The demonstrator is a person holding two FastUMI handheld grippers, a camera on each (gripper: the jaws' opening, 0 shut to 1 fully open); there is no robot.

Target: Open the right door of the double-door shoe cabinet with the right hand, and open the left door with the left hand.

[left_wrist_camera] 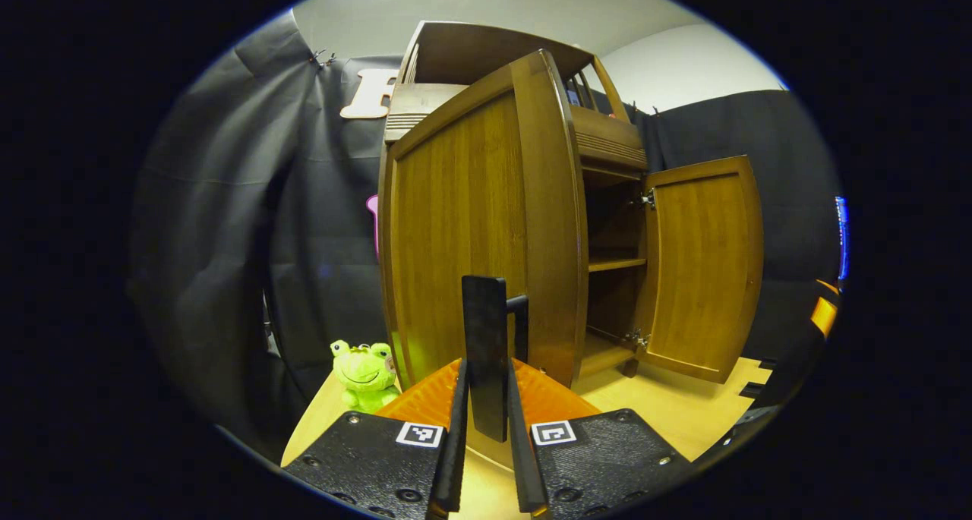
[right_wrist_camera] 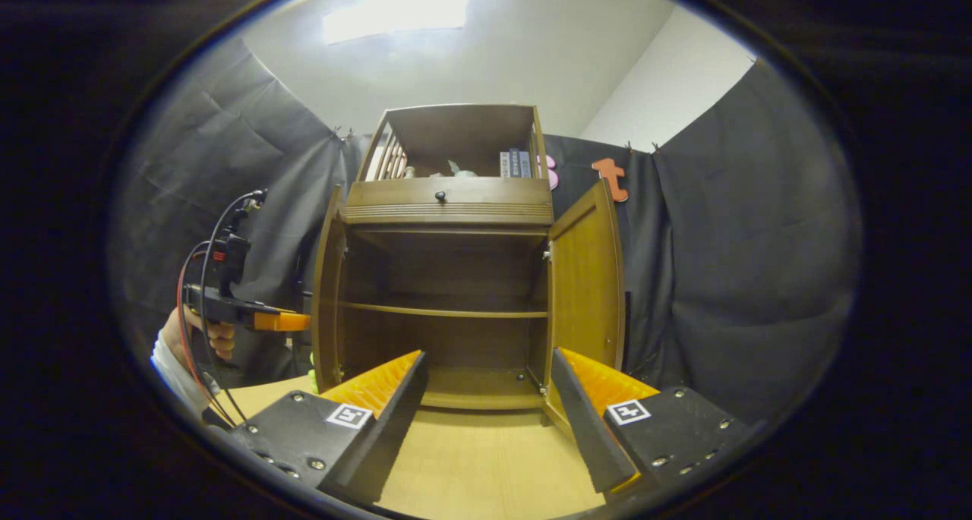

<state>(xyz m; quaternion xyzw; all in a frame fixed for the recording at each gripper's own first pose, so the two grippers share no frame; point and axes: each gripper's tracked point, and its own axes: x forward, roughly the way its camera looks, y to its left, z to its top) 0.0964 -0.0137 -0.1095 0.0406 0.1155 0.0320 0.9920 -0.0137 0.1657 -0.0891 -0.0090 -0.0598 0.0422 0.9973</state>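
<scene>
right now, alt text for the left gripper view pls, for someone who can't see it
The left gripper is closed on the dark handle of the cabinet's left door, which stands open toward the camera. Past it, the right door is swung wide, showing bare shelves. A green frog plush sits by the cabinet's base.

Your shoe cabinet (right_wrist_camera: 448, 201) is warm brown wood with a vertical grain, darker inside, and its drawer carries a small dark knob (right_wrist_camera: 439, 196). You have a pale yellowish wood counter (right_wrist_camera: 486, 459) under it. The plush frog (left_wrist_camera: 366, 374) beside the left door (left_wrist_camera: 471, 231) is bright green. The handle (left_wrist_camera: 486, 353) is black.
</scene>
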